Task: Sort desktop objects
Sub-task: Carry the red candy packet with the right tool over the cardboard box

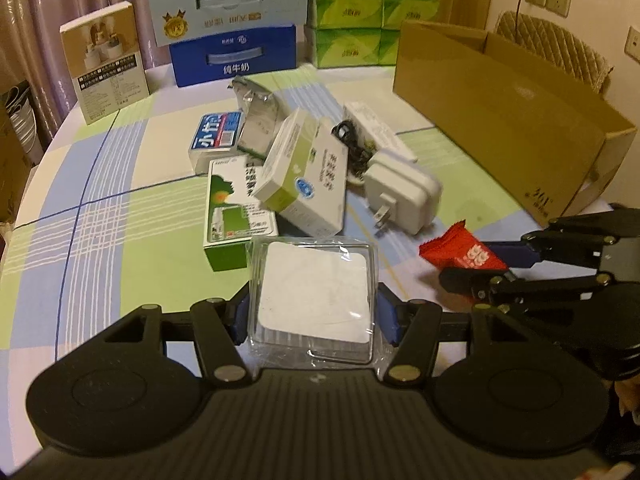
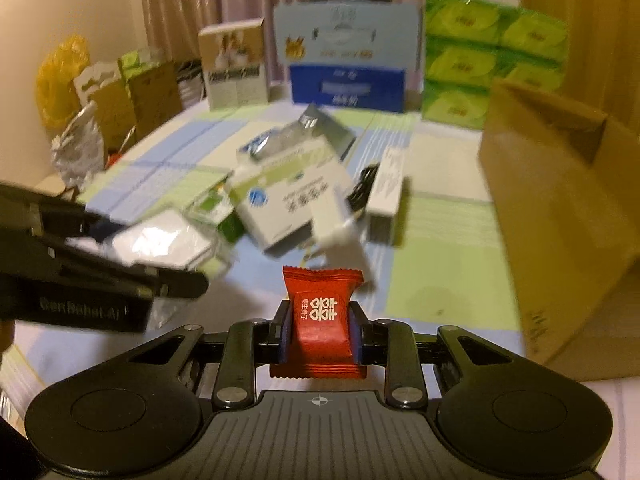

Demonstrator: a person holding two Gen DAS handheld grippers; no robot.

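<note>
My left gripper point(image 1: 314, 316) is shut on a clear plastic case with a white square inside point(image 1: 314, 292), held above the table; it also shows in the right wrist view point(image 2: 160, 244). My right gripper point(image 2: 320, 332) is shut on a red candy packet point(image 2: 322, 320), seen from the side in the left wrist view point(image 1: 460, 252). A pile of desktop objects lies mid-table: a green and white medicine box point(image 1: 236, 216), a white box with a green edge point(image 1: 304, 172), a blue box point(image 1: 216, 136), a white plug adapter point(image 1: 404, 196) and a black cable point(image 1: 348, 136).
An open brown cardboard box point(image 1: 500, 120) stands at the right on the checked tablecloth point(image 1: 100, 220). Blue milk cartons point(image 1: 236, 56), green tissue packs point(image 1: 360, 12) and a beige product box point(image 1: 108, 64) line the back edge. Bags stand beyond the left edge point(image 2: 112, 100).
</note>
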